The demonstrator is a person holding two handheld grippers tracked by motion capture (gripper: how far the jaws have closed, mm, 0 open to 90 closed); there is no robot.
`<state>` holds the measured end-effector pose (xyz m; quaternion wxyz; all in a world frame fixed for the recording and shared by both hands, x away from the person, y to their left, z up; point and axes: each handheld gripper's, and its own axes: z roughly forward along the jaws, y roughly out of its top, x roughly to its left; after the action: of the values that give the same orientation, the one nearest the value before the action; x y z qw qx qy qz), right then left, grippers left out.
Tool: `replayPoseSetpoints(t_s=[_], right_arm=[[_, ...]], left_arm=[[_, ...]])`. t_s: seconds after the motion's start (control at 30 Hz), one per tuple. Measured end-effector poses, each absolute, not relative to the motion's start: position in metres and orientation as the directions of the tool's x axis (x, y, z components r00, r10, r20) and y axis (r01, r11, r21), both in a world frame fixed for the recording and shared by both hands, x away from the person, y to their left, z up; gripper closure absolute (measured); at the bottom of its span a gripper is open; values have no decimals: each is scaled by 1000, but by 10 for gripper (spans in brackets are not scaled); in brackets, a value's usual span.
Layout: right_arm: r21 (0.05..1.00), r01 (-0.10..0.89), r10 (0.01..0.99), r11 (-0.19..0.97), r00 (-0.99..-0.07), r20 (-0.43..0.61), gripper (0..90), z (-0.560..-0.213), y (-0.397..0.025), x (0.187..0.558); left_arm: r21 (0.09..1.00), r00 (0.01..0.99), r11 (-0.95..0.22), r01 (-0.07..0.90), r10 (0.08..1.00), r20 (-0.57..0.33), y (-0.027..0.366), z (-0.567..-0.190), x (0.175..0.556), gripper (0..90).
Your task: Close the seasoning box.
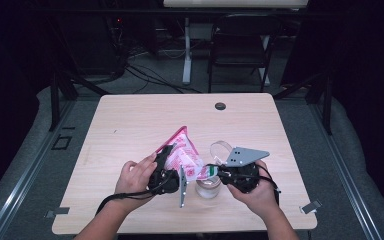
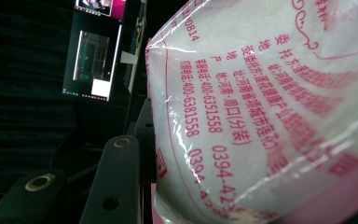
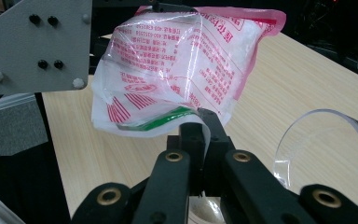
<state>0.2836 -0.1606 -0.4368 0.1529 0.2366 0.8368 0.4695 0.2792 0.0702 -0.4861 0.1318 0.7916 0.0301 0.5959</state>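
Pink-printed bag [image 1: 184, 152] pinched by both claws, left claw [image 1: 167, 150] and right claw [image 1: 211, 170], hides jar [image 1: 207, 188] mouth.

Glossy plastic bag [image 3: 182, 70]; matt wood table [image 1: 130, 125].

Plastic bag [image 2: 270, 112], left gripper view: pink print on clear film, mostly Chinese characters in rows, among them 周口(分装). Legible numbers on the same face: 400-6351558, 400-6381558, a partial 0394-42…, and …0814 near the sealed edge. Right gripper view: the bag's [image 3: 177, 60] pink print runs in dense lines beside a green band, too small to read.
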Motion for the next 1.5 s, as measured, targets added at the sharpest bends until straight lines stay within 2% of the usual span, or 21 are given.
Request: replayPoseSetpoints(t_s=[1.5], right_arm=[[846,287,558,450,-830,-15,900,-446,-165,291]], left_arm=[[198,249,-971,-135,160,955,65,-481,281,626]])
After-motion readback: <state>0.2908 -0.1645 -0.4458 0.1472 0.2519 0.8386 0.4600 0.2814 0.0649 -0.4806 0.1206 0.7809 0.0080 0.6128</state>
